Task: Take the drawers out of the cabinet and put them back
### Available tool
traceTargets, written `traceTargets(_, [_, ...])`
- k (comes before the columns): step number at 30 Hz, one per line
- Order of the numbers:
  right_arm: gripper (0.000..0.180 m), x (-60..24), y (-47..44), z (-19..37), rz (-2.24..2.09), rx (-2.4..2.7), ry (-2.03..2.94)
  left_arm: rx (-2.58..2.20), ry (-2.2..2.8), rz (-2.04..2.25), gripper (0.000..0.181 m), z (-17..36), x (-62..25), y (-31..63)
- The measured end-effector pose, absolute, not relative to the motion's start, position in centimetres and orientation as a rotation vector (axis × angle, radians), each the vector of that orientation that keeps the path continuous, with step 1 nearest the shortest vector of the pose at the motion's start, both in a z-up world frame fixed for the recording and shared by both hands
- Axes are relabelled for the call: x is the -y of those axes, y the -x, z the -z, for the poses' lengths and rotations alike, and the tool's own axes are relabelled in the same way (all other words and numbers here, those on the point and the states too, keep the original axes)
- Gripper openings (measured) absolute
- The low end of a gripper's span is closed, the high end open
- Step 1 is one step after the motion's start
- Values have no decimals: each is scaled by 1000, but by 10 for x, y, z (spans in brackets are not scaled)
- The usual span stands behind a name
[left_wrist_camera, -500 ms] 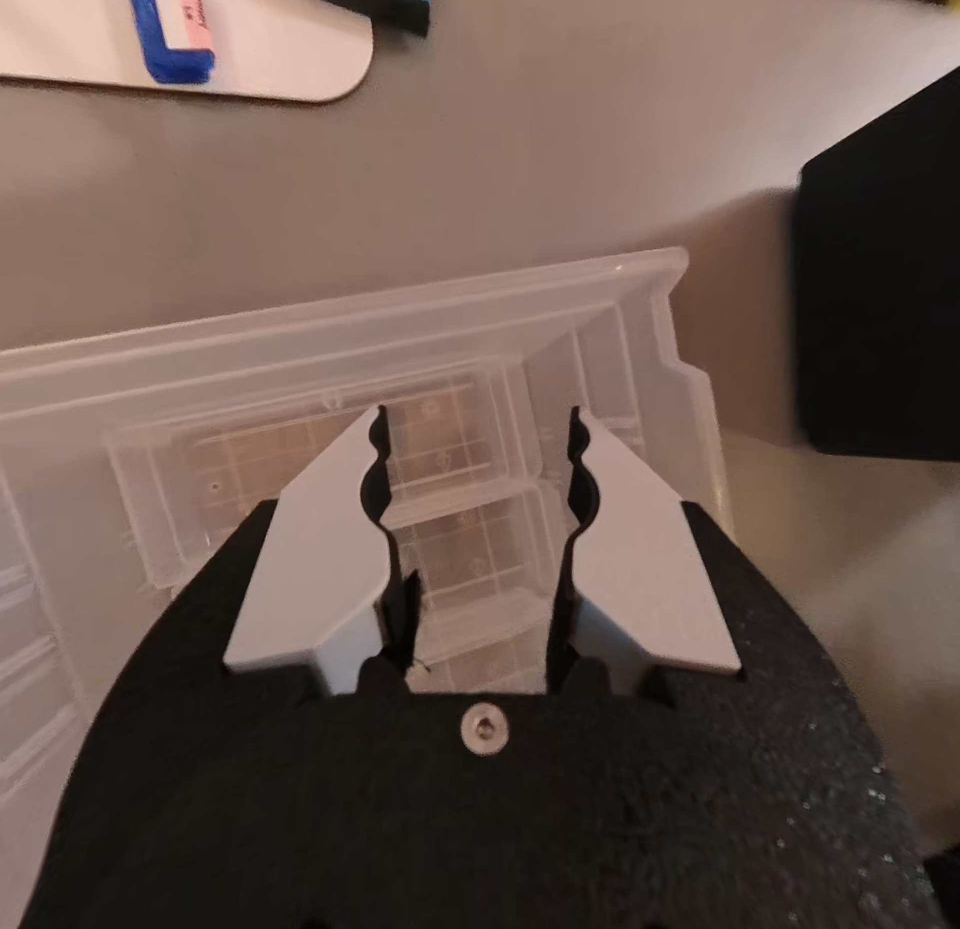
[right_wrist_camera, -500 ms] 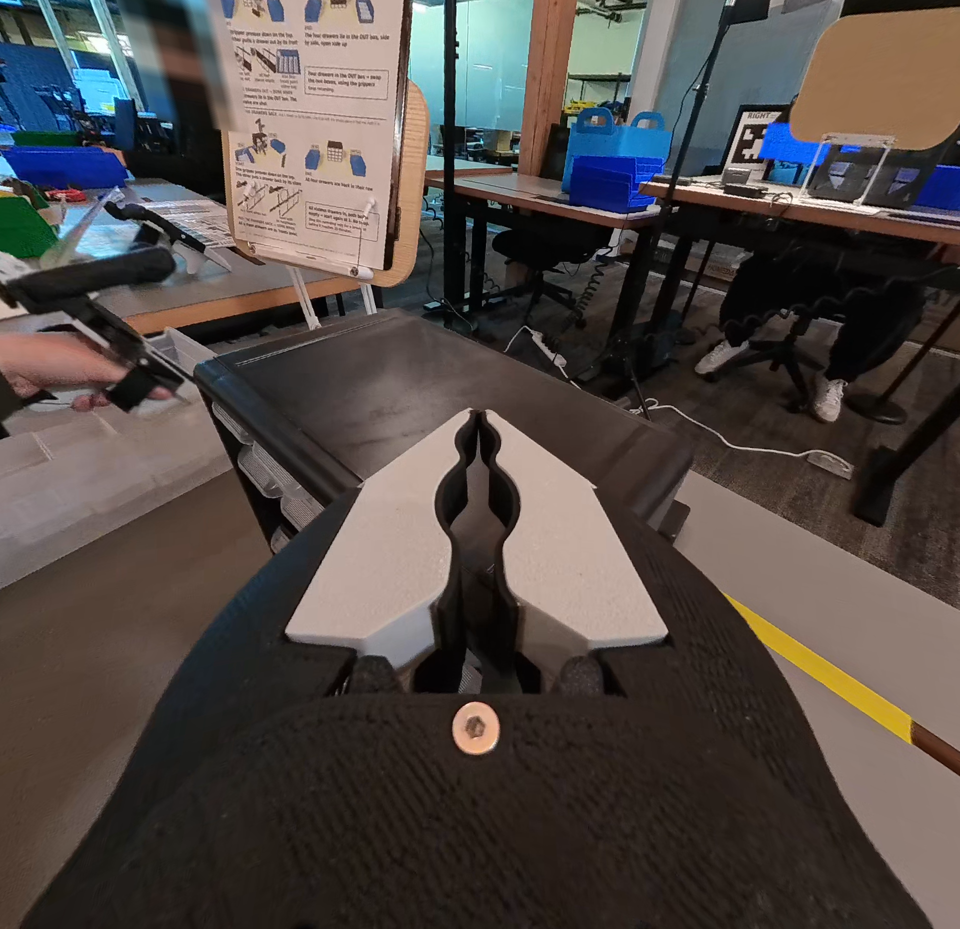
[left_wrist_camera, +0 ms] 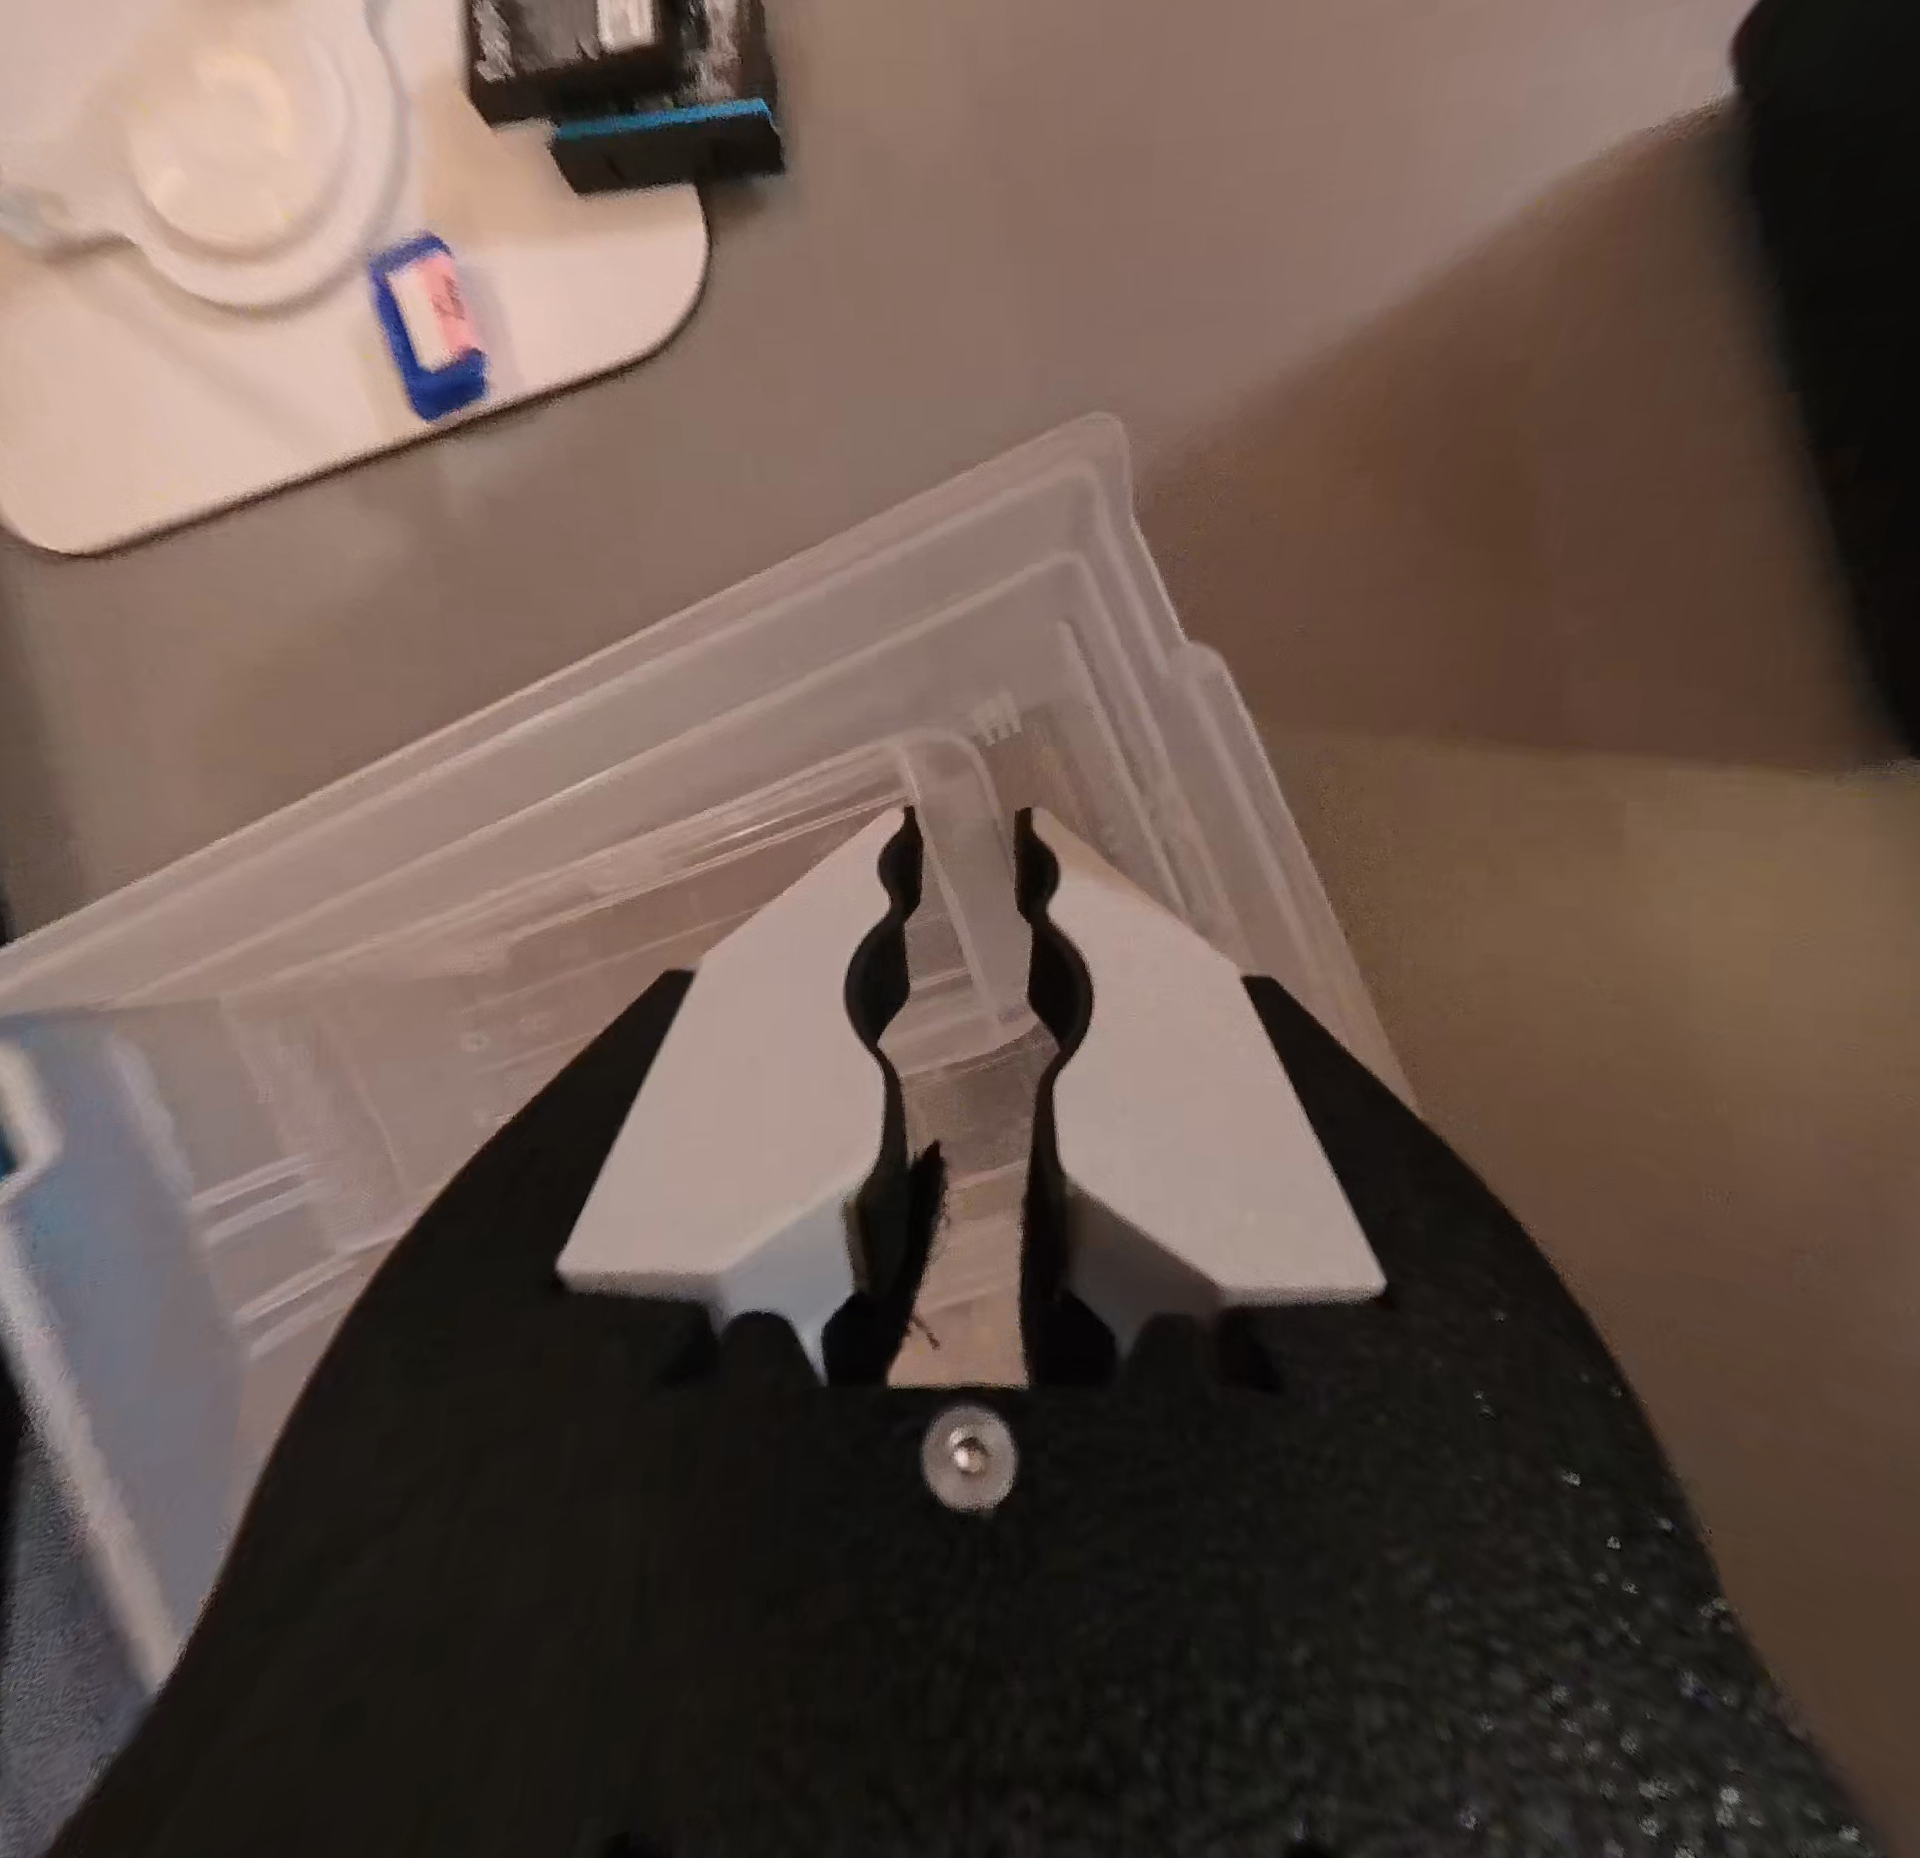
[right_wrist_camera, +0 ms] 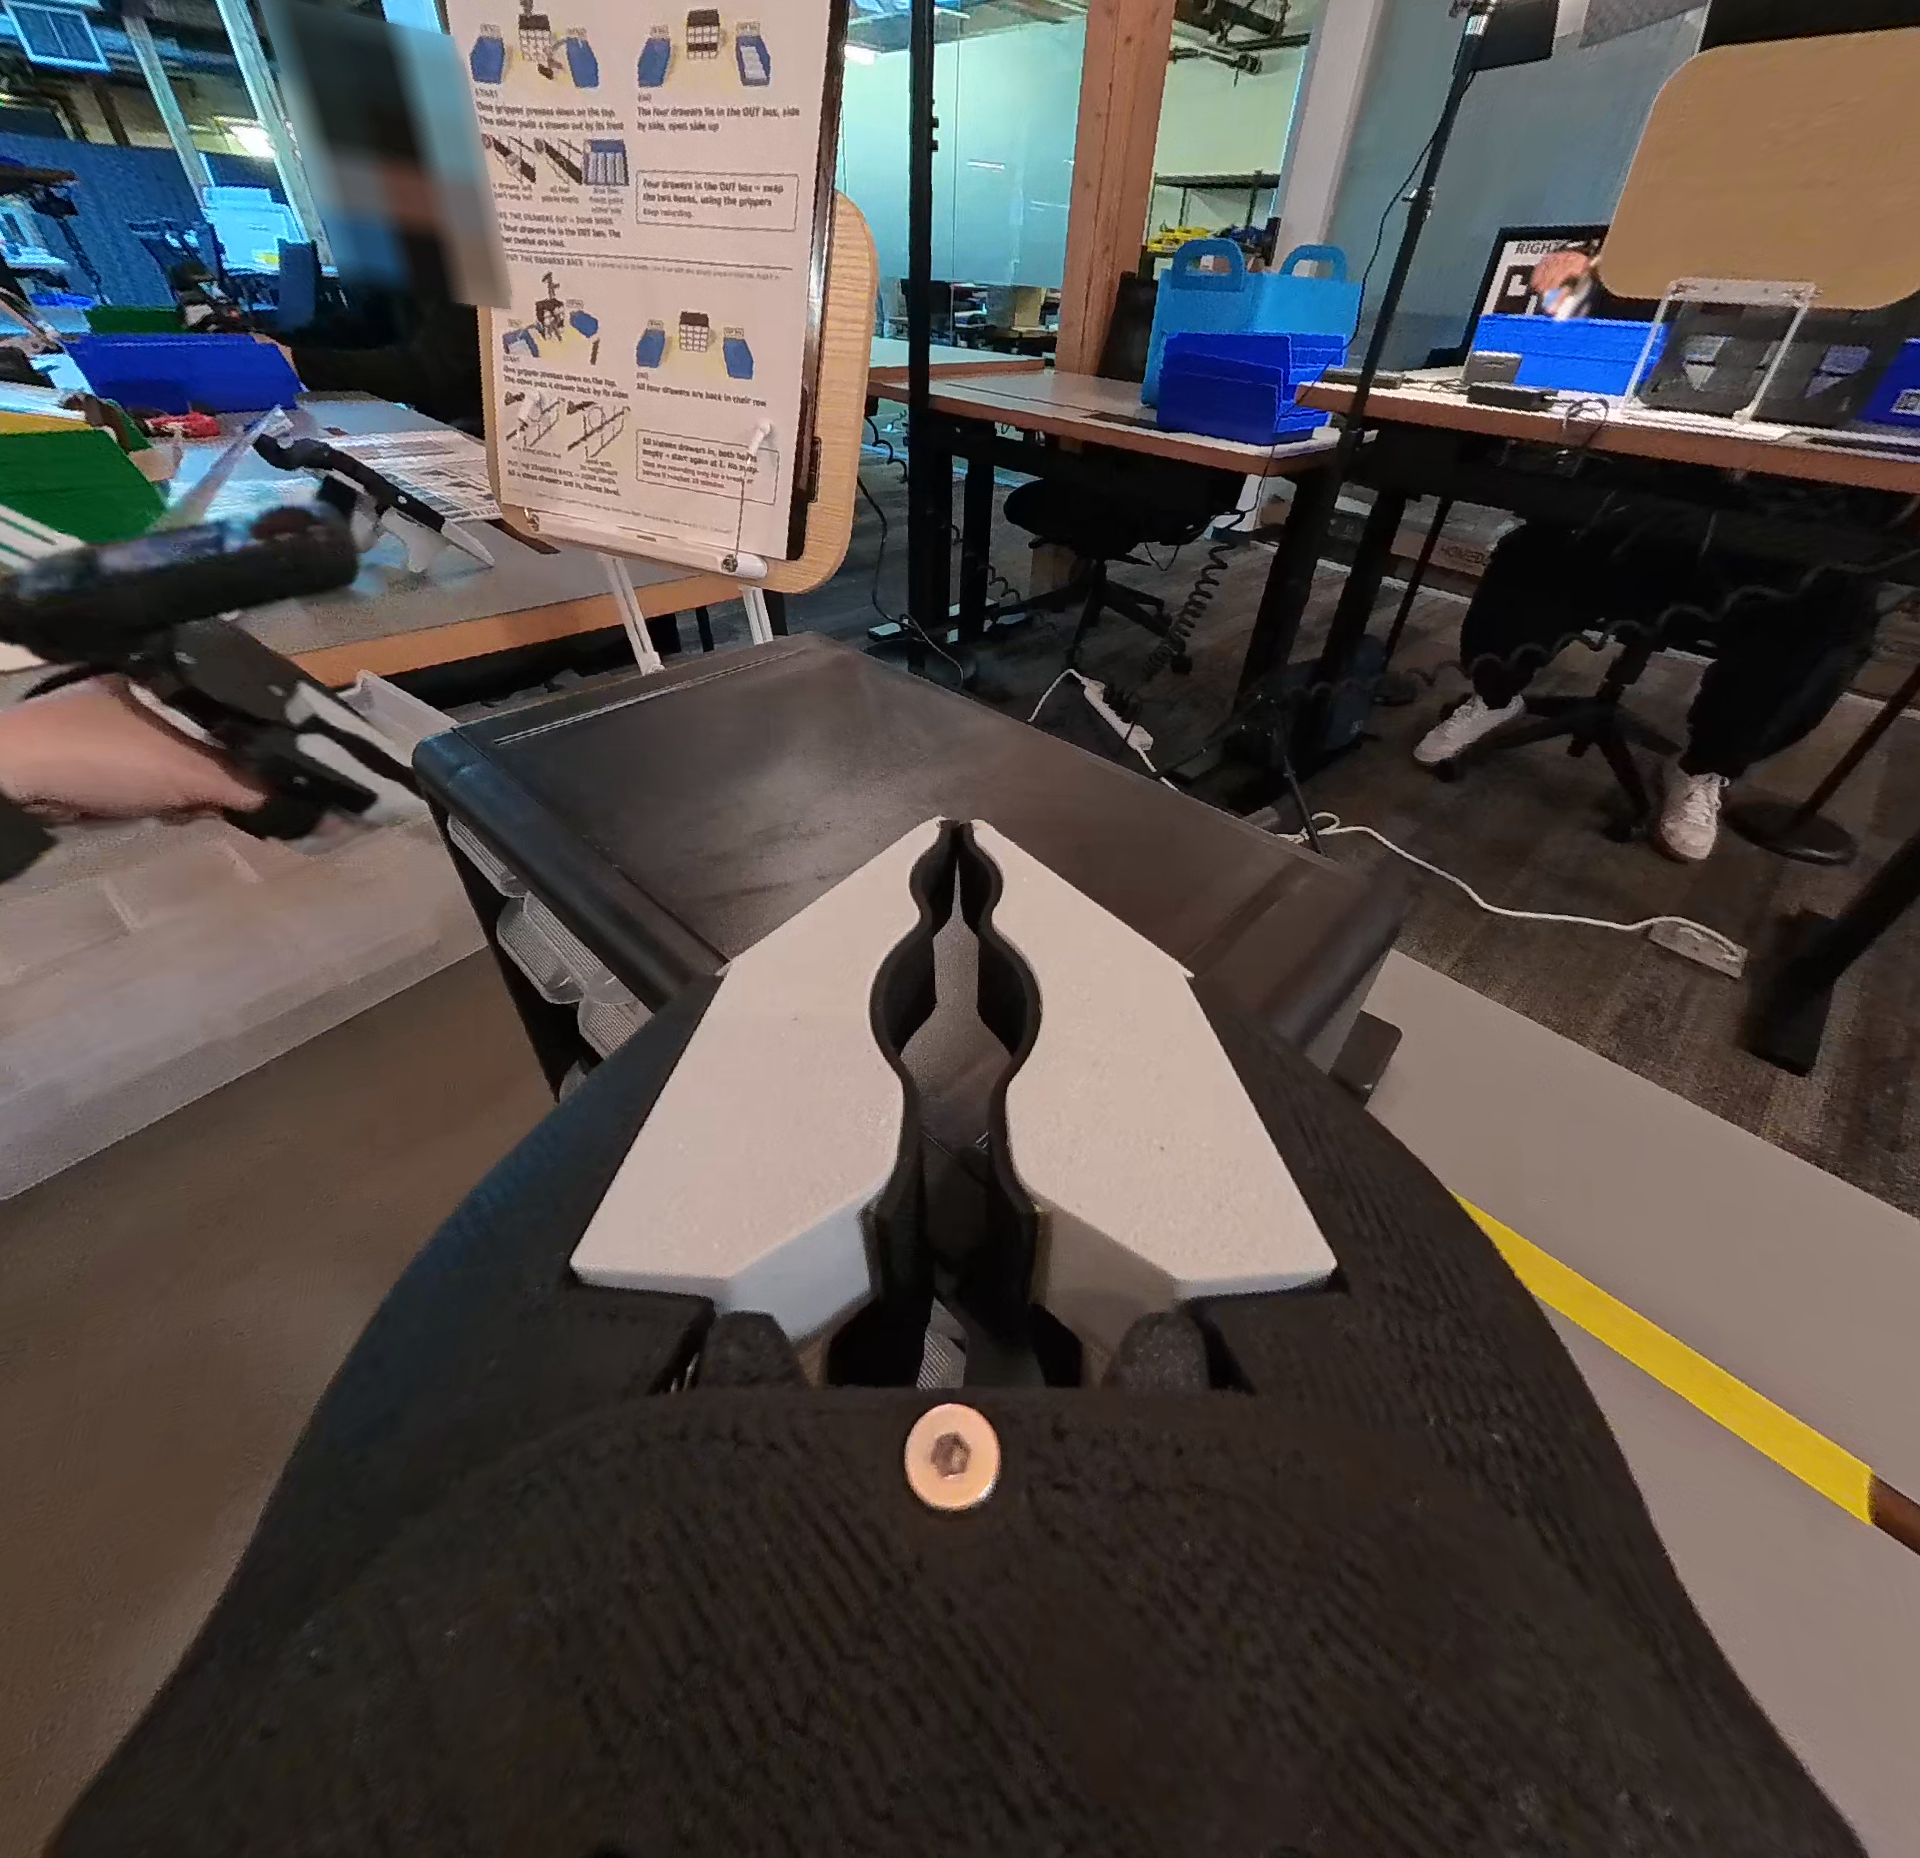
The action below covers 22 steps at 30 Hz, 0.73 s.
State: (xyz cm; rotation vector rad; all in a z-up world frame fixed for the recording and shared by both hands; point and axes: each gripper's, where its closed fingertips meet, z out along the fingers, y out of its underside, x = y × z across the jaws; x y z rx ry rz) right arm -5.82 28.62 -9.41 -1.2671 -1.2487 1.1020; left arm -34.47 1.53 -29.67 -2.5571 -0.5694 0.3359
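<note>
Two fingers of the left gripper point(left_wrist_camera: 966, 821), apart half a second ago, now pinch the clear drawer point(left_wrist_camera: 644, 769) by its handle, the drawer tilted above the grey table point(left_wrist_camera: 1143, 302). The right gripper point(right_wrist_camera: 956, 829) stays closed, empty, resting over the black cabinet point(right_wrist_camera: 831, 769); the white board point(left_wrist_camera: 520, 354) lies beyond

Left gripper point(left_wrist_camera: 966, 821) clamped, right gripper point(right_wrist_camera: 956, 829) closed.

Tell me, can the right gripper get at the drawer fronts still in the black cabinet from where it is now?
Probably not directly. The right gripper sits shut over the cabinet top, while the drawer fronts face left, below the top's edge. It would need to come around that side.
</note>
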Motion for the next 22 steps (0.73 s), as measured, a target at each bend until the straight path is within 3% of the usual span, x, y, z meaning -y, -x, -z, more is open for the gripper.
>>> traceTargets(1, [0,-286,58,94,-1103,1249,1267,539,2551,-404,14,288,-9,346])
traceTargets(8, [0,-286,58,93,-1130,1240,1264,284,2421,-773,11,199,30,320])
traceTargets(13, [0,-286,58,93,-1126,1238,1265,-229,2330,-615,11,146,-1,208])
traceTargets(18, [0,-286,58,93,-1132,1237,1263,-967,2310,-92,11,177,-9,51])
traceTargets(22, [0,-286,57,92,-1142,1238,1259,-1184,2414,121,11,226,-10,13])
